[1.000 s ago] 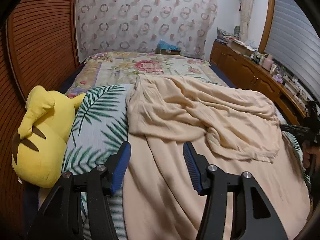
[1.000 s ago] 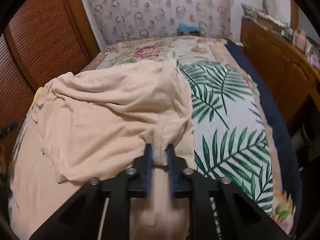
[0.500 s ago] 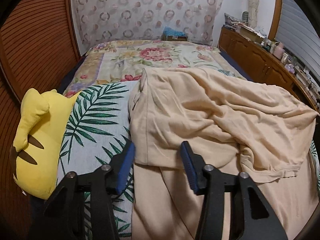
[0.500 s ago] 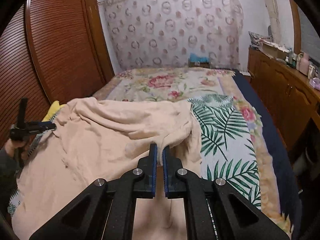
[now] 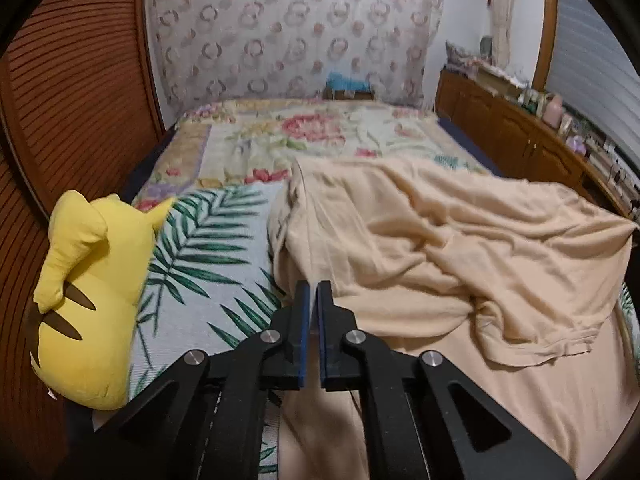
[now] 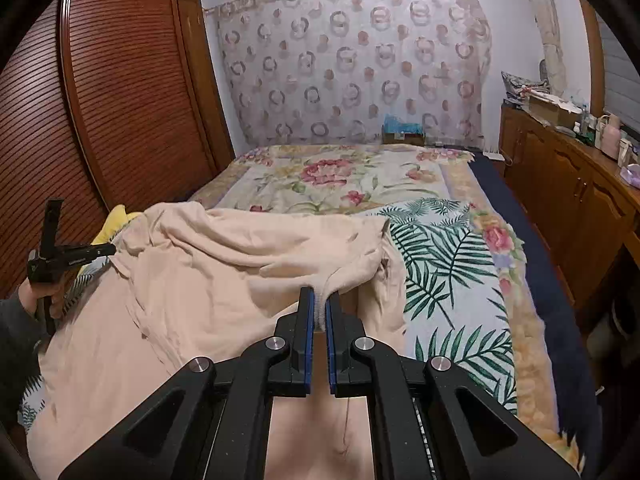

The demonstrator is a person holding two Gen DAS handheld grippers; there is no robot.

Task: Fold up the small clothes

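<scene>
A large peach-coloured garment (image 5: 460,248) lies crumpled across the bed, folded over on itself; it also shows in the right wrist view (image 6: 224,268). My left gripper (image 5: 313,286) is shut at the garment's left edge, though no cloth shows between its pads. From the right wrist view the left gripper (image 6: 106,249) touches the cloth's raised left corner. My right gripper (image 6: 319,300) is shut on a bunched fold of the garment and holds it lifted above the bed.
A yellow plush toy (image 5: 84,300) lies at the bed's left edge. The leaf and flower bedspread (image 6: 448,252) covers the bed. A wooden wardrobe (image 6: 120,100) stands at the left, and a wooden sideboard (image 6: 572,184) with clutter at the right.
My left gripper has closed from wide open at the garment's left edge. My right gripper has lifted its held fold higher, raising the cloth off the bed.
</scene>
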